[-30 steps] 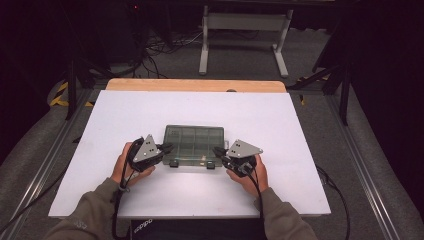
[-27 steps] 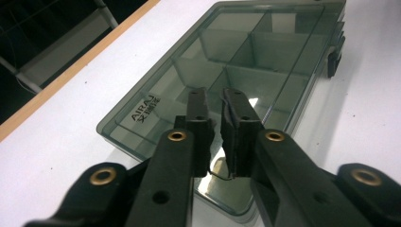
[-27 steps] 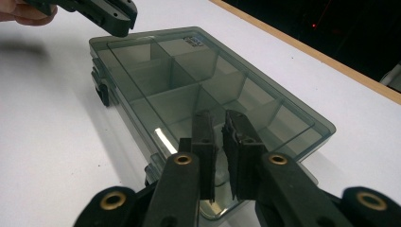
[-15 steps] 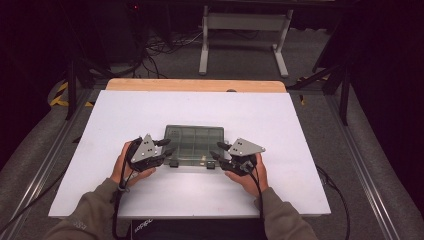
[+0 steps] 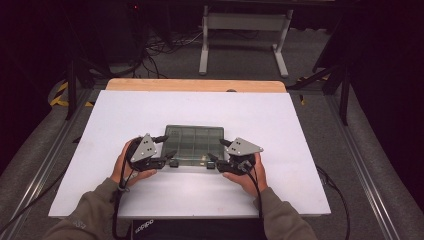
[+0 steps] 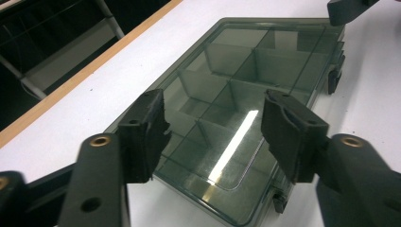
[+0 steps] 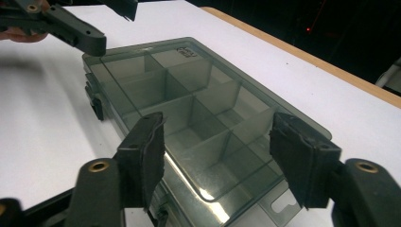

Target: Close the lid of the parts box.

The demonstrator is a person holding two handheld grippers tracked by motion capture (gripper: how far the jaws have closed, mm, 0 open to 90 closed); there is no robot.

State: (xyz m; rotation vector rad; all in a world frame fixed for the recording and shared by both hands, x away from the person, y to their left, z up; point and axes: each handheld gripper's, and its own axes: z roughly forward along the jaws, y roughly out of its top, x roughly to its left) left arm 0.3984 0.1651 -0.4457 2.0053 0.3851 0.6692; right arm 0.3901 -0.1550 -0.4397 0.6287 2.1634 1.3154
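Both sets of jaws have just been opening since the earlier frames, hands staying put: left gripper (image 5: 169, 151) and right gripper (image 5: 216, 152) stand apart, clamping nothing. Compartment box (image 5: 194, 144) lies shut, flat on white table (image 5: 120, 115) between them. Looks light, rigid, slick smoky plastic; grip thin side edges or front latches (image 6: 334, 79). Empty dividers inside.
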